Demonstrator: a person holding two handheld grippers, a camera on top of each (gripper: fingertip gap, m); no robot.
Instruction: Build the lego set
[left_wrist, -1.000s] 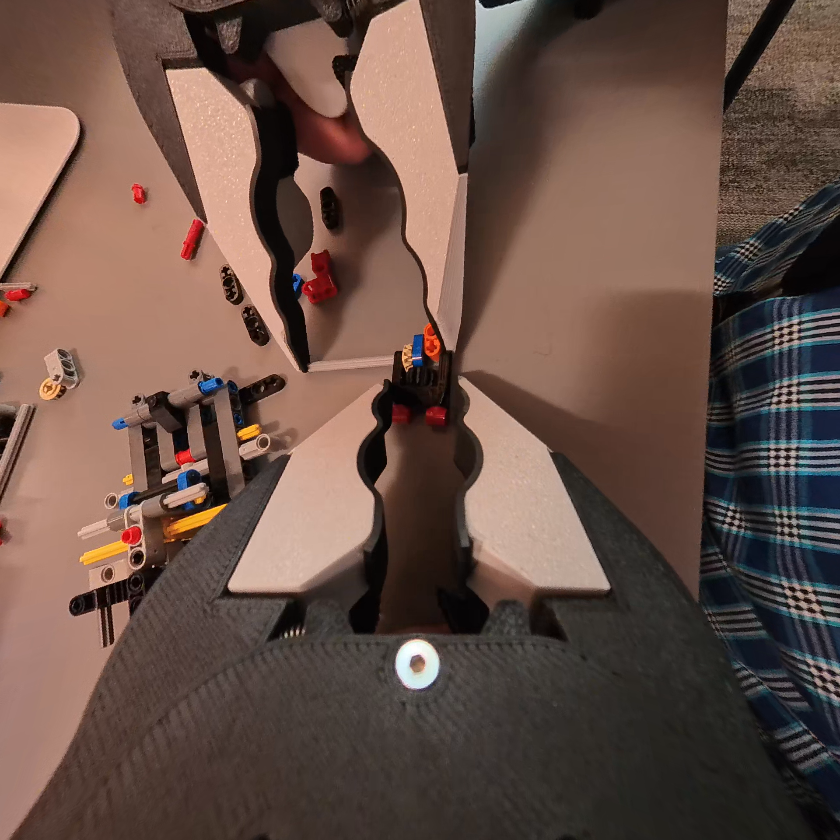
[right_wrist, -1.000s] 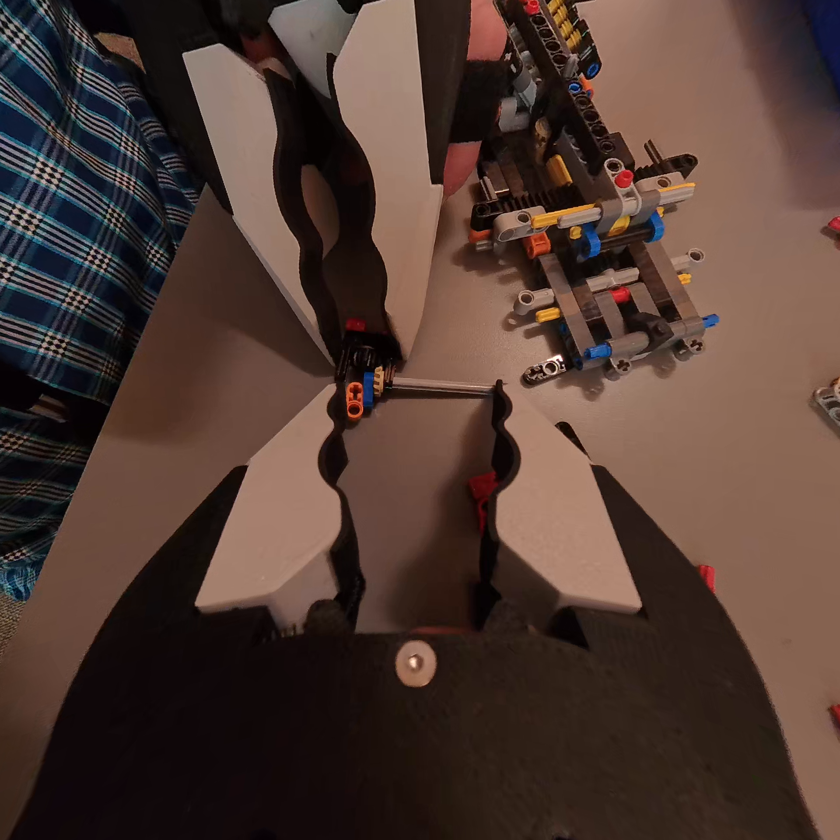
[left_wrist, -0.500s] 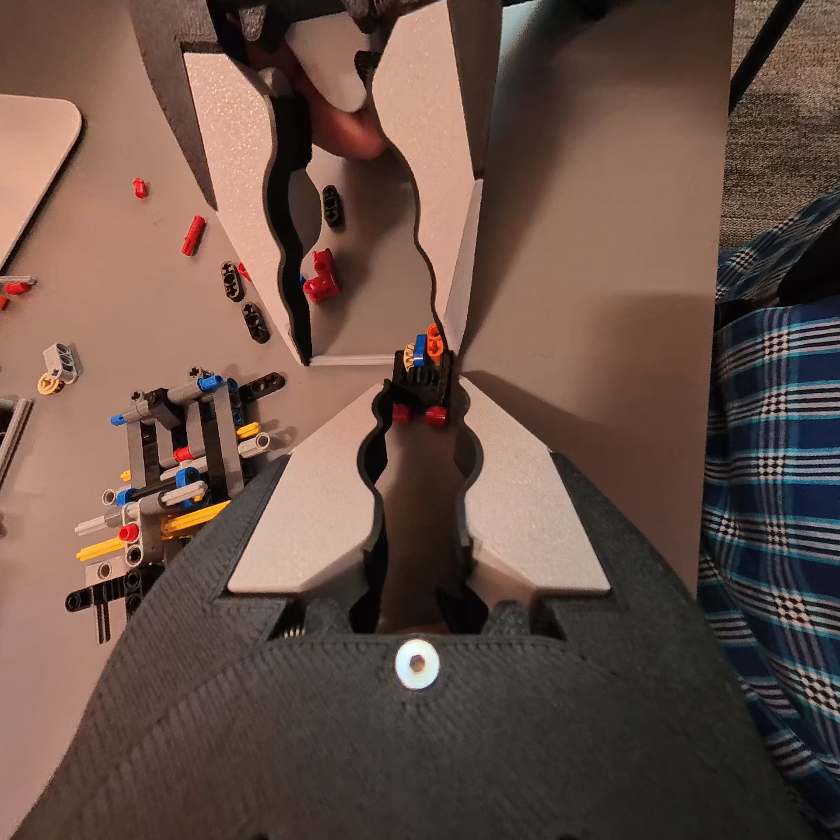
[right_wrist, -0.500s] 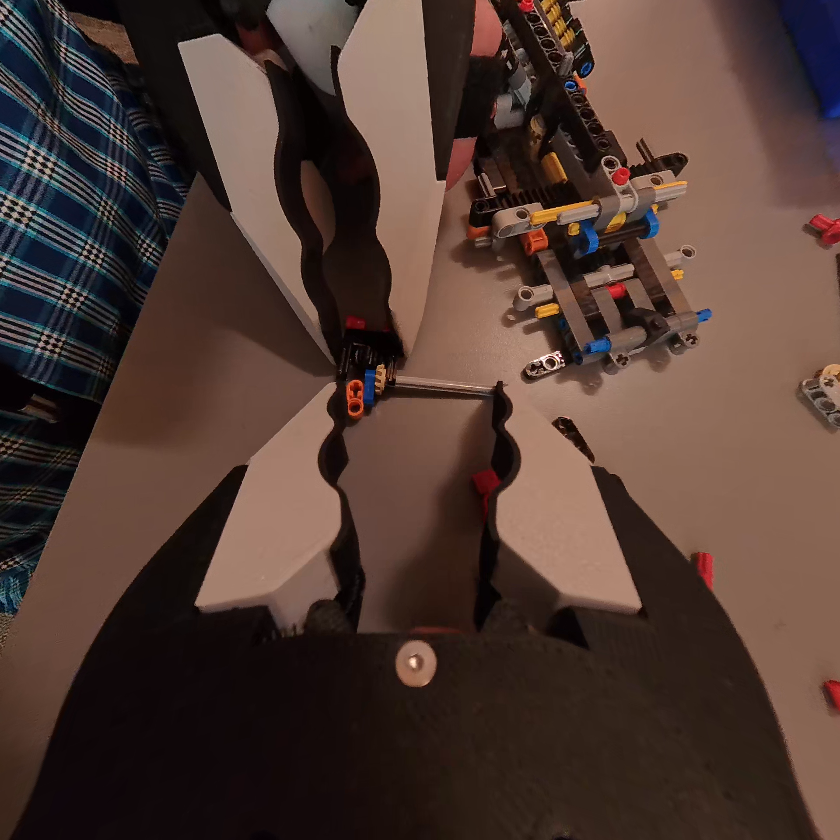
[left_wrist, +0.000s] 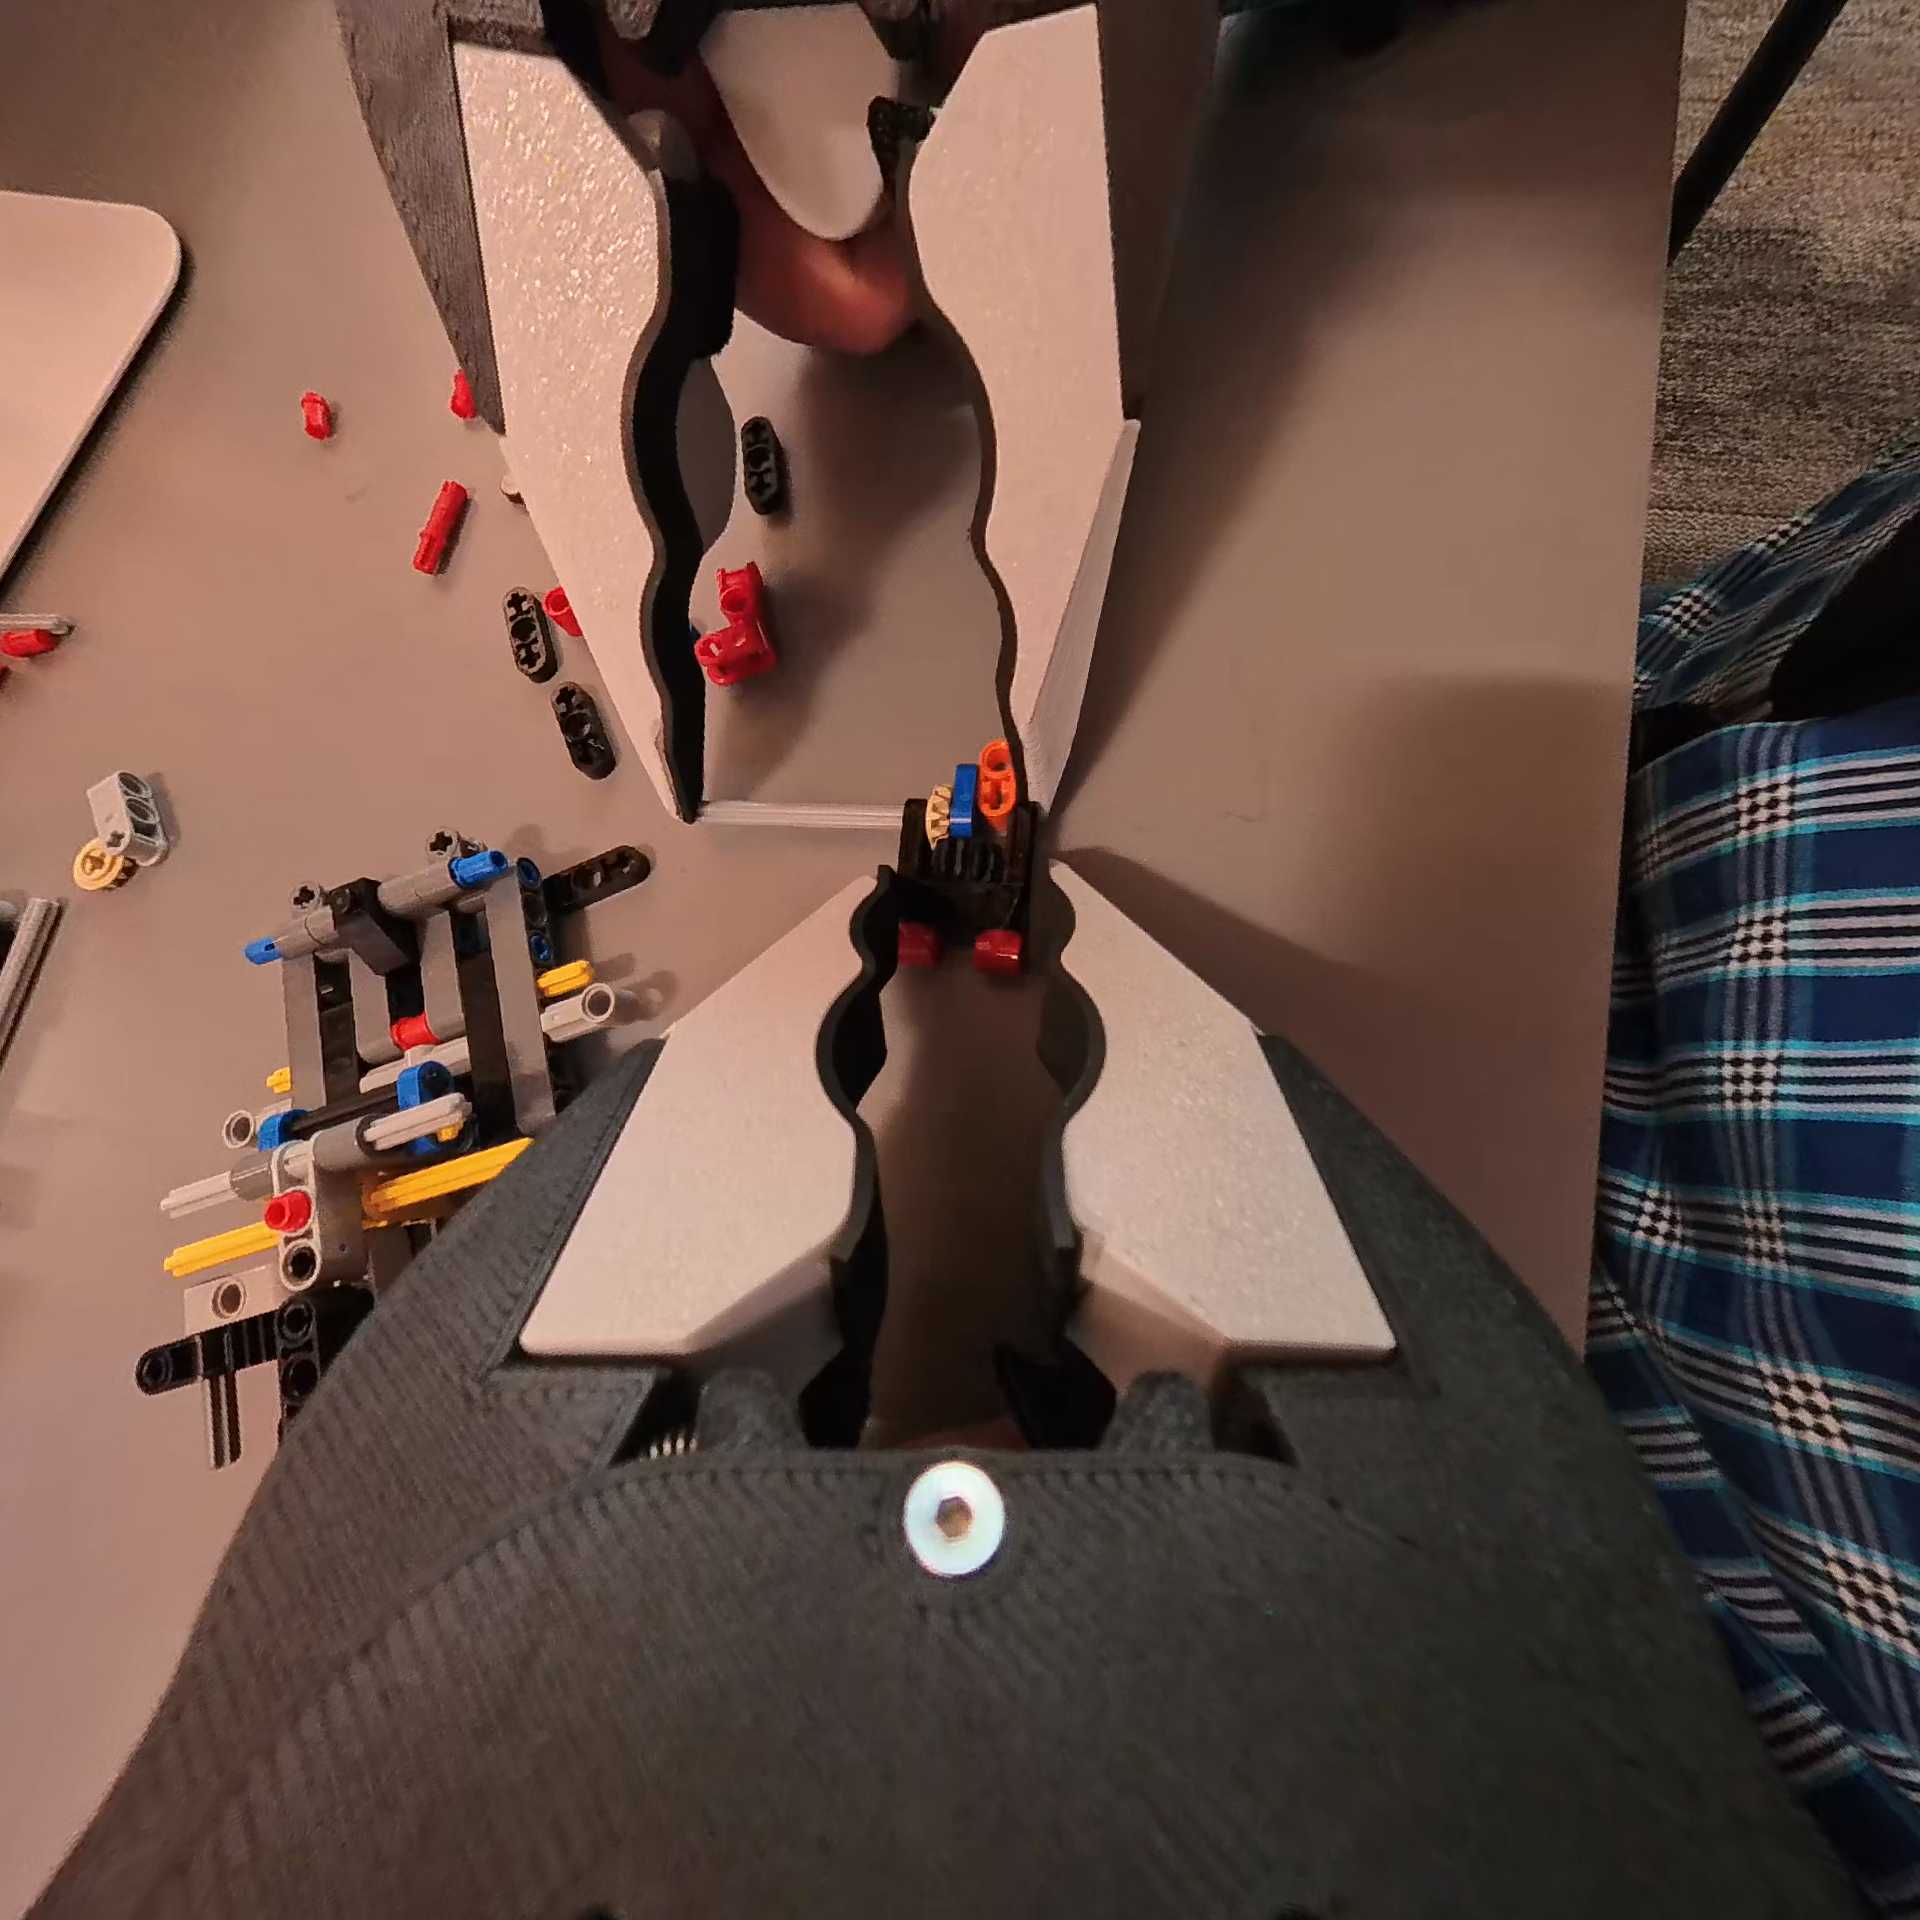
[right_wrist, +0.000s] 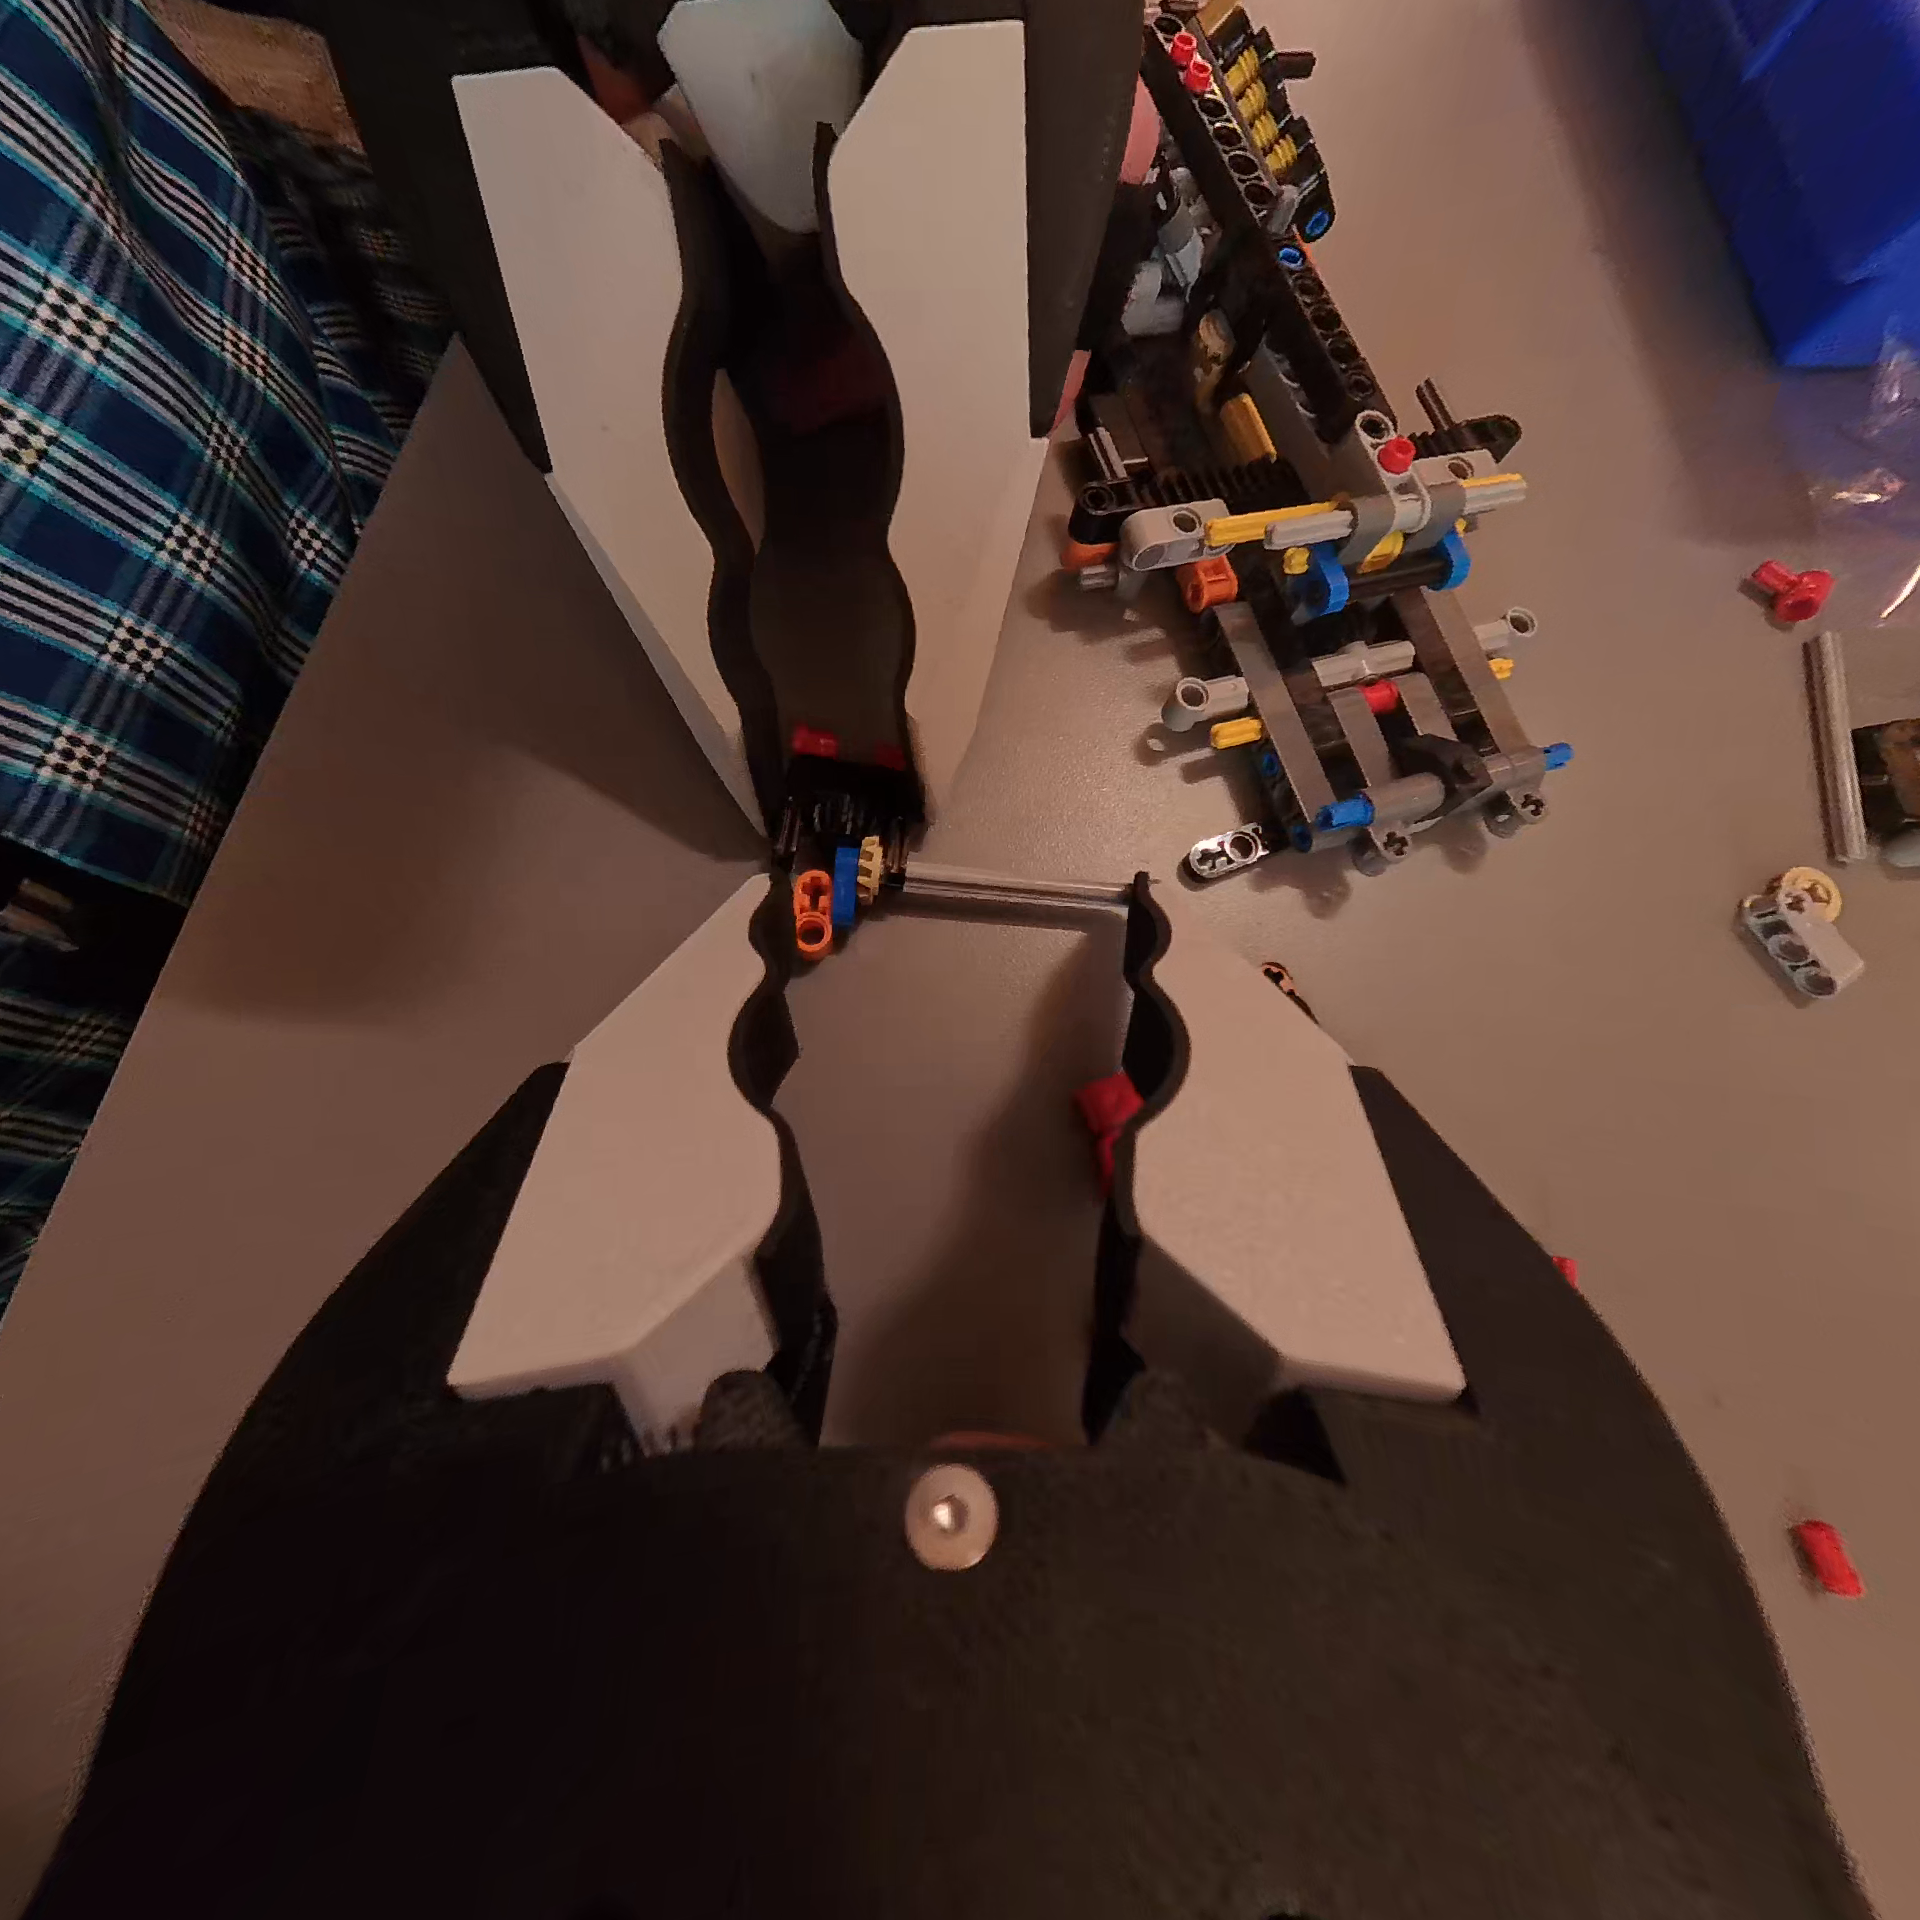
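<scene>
My left gripper (left_wrist: 966, 906) is shut on a small black subassembly (left_wrist: 961, 873) with red pins, a blue piece, a tan gear and an orange connector. It also shows at the top of the right wrist view (right_wrist: 847, 816). My right gripper (right_wrist: 956, 899) faces it. Its fingers are set wide and press end to end on a thin grey axle (right_wrist: 1018, 885) that runs into the subassembly. The right gripper also shows in the left wrist view (left_wrist: 862, 810), with the axle (left_wrist: 800, 816) across its tips. The large chassis build (right_wrist: 1351, 644) lies on the table beside them (left_wrist: 405, 1049).
Loose red pins (left_wrist: 438, 525), black links (left_wrist: 530, 649), a red connector (left_wrist: 738, 634) and a grey connector with a tan gear (right_wrist: 1797, 935) lie scattered. A blue bin (right_wrist: 1808, 156) stands far right. A person's plaid clothing (left_wrist: 1766, 1039) is just past the table edge (left_wrist: 1621, 727). Both grippers' tips are close together, under 4 cm apart.
Both grippers keep their holds. The joined pair has drifted slightly over the table, and the right gripper has tilted a little.
</scene>
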